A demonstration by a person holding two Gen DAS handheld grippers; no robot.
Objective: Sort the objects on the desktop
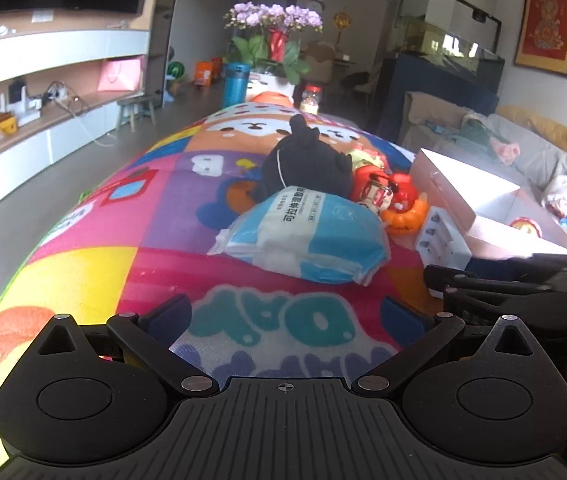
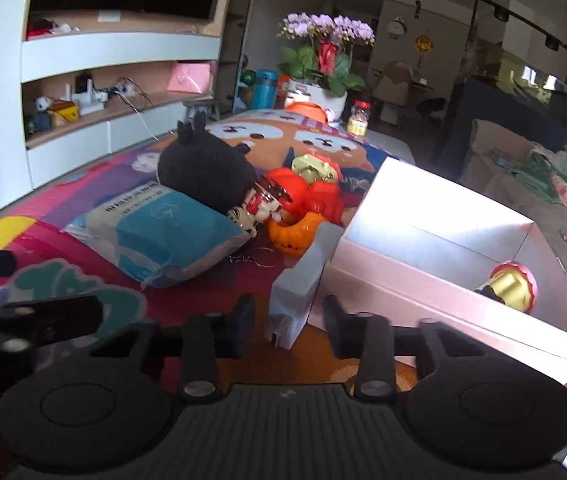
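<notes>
On the colourful mat lie a blue-and-white tissue pack (image 1: 307, 232) (image 2: 163, 228), a black plush toy (image 1: 307, 160) (image 2: 205, 166), red figurines (image 1: 379, 188) (image 2: 303, 192), an orange pumpkin (image 1: 407, 216) (image 2: 293, 232) and a white battery charger (image 1: 441, 238) (image 2: 303, 280). The pink box (image 1: 459, 196) (image 2: 423, 276) holds a red-gold toy (image 2: 511, 286). My left gripper (image 1: 287, 314) is open and empty, short of the tissue pack. My right gripper (image 2: 287, 322) is open, its fingers on either side of the charger's near end, not closed on it.
A flower pot (image 1: 271, 40) (image 2: 323, 60), a blue bottle (image 1: 235, 84) and a jar (image 2: 359, 118) stand at the mat's far end. A shelf unit (image 1: 43, 80) is left, a sofa (image 1: 523, 148) right. A keyring (image 2: 255, 260) lies by the pumpkin.
</notes>
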